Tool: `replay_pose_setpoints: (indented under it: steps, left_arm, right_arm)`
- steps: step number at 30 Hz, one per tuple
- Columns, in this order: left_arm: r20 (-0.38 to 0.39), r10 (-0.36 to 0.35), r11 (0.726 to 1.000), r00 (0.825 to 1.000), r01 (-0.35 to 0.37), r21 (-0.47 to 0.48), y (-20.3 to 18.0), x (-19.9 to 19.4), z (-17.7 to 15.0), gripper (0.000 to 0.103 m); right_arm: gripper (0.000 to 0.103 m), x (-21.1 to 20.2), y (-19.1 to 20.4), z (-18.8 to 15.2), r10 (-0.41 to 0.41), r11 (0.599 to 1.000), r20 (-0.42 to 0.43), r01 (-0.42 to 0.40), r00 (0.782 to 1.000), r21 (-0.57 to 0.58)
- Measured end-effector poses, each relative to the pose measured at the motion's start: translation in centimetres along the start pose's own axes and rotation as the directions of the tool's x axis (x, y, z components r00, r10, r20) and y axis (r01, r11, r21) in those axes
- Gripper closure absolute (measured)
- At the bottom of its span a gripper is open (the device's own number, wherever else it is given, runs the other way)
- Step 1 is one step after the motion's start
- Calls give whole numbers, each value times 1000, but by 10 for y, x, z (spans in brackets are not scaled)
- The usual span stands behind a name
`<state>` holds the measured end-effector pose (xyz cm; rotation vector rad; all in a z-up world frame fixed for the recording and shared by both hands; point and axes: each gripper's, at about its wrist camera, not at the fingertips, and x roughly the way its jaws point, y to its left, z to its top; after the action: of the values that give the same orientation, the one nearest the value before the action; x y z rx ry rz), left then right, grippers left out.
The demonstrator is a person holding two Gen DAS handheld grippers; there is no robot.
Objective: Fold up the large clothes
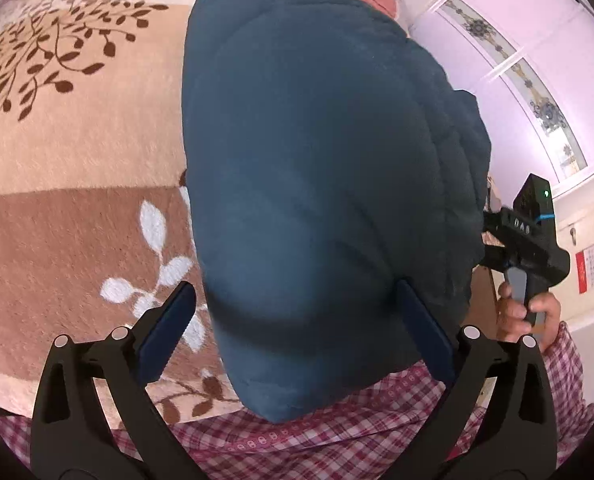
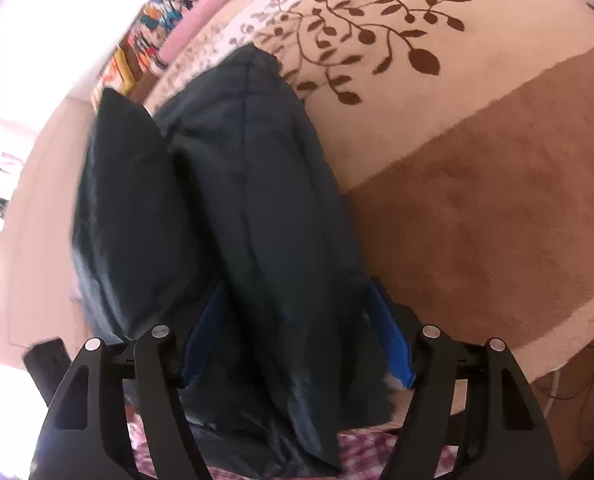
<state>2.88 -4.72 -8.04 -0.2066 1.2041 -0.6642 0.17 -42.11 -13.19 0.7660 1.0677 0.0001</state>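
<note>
- The blanket (image 1: 77, 160), beige and brown with a leaf pattern, lies bare to the left of the garment in the left wrist view, so there is open room on that side to lay or slide the bundle.
- The left tool (image 1: 293, 336) has its jaws spread wide around the near end of the blue padded jacket (image 1: 317, 160); the left pad stands clear over the blanket, the right pad lies against the jacket's side, and nothing is pinched.
- The jacket sits on the blanket as a thick folded bundle, its near end overhanging onto the person's checked shirt (image 1: 297, 448).
- The right tool (image 2: 297, 340) straddles a thick fold of the jacket, jaws well apart. The fold fills the gap and touches both pads, but whether they press on it I cannot tell.
- Judged step: a fold has been laid and both tools are letting go or re-gripping.
- The next move likely calls for a fresh, deep bite on the puffy edge.
- On the right, the bed ends close to a wall (image 1: 557, 60), so room is tighter there.
</note>
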Motion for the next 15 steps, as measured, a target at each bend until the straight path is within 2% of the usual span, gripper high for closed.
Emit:
replay_pose_setpoints:
  steps: [5,9,12,13,15]
  left_arm:
    - [2,18,1000,1000,-18,11,-7,8,-3,4]
    - [9,52,998,999,-52,28,-17,14,-4,4]
    - [12,59,998,998,-60,33,-23,16,-2,9]
    - [21,59,997,998,-60,43,-27,14,-4,14]
    - [43,71,994,997,-74,75,-31,10,-5,23]
  right_arm:
    - [34,17,4,-13,-68,995,-54,63,996,-78]
    - [34,29,-4,-17,-32,999,-66,29,997,-38]
    - [33,32,-7,-15,-6,999,-73,3,997,-34]
    - [35,32,-8,-15,-2,999,-75,-1,997,-39]
    - [50,34,-6,-14,49,997,-85,-54,995,-54]
